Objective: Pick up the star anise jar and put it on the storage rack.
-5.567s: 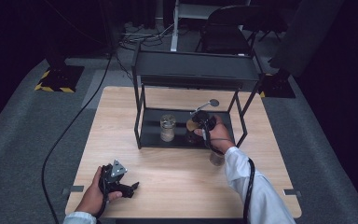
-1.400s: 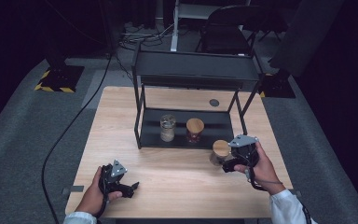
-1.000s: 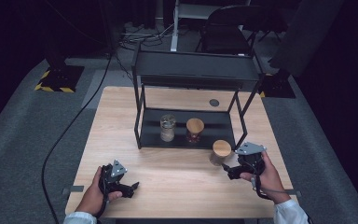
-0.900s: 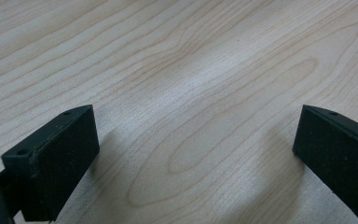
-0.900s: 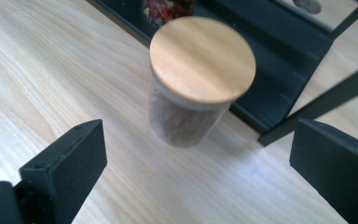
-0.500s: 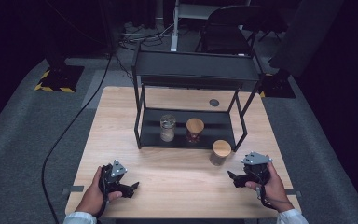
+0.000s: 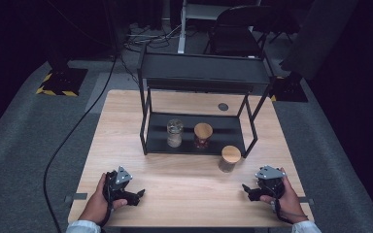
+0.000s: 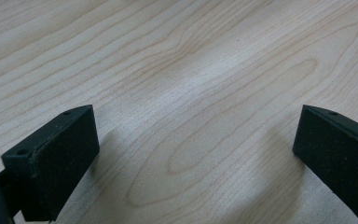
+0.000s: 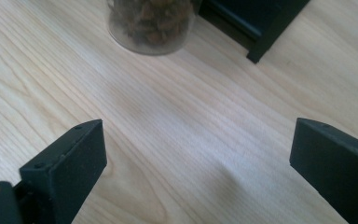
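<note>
A glass jar with a wooden lid stands on the table just in front of the black shelf rack; its brown contents fill the top of the right gripper view. My right gripper rests low on the table to the jar's right front, open, with bare wood between its jaws. On the rack's lower shelf stand a clear jar without a lid and a second wooden-lidded jar. My left gripper lies on the table at the front left, open over bare wood.
A small dark round lid lies on the table behind the rack. The rack's front right leg stands close to the jar. Wooden table surface spreads between the two hands. A cable trails off the table's left edge.
My right hand has drawn back from the lidded jar toward the table's front right and sunk to the surface, jaws open. The jar stays where it stood. The left hand has not moved.
</note>
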`<action>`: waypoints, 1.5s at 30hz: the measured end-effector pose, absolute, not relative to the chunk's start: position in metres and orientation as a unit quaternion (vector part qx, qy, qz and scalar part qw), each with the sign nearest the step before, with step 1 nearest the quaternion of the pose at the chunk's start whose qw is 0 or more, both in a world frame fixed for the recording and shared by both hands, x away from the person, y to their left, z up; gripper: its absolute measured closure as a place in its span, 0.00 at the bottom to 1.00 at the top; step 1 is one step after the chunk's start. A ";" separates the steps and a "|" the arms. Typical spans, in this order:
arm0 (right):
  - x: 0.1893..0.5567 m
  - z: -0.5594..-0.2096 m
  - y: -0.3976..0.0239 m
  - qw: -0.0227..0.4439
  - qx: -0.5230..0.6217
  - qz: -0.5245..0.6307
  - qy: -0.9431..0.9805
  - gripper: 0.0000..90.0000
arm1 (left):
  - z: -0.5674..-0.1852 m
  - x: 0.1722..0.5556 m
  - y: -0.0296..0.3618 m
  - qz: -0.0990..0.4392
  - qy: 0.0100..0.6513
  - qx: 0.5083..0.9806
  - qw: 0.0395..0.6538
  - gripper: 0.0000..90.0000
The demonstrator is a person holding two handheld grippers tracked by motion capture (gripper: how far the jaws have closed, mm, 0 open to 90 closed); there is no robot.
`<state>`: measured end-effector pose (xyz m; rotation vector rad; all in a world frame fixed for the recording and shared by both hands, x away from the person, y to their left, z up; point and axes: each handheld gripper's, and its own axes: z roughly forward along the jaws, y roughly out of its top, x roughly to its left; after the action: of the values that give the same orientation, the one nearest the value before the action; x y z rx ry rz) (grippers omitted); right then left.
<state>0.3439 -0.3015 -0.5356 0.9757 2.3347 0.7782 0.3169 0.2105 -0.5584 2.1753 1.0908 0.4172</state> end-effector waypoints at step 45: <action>0.340 -0.557 -0.345 0.181 0.425 0.337 0.820 0.00 | -0.558 0.319 0.211 0.159 0.412 0.835 0.329 0.00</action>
<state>0.3405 -0.3448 -0.5567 1.2002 2.3170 0.9513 0.3186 0.2108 -0.5582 2.1849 1.0771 0.4154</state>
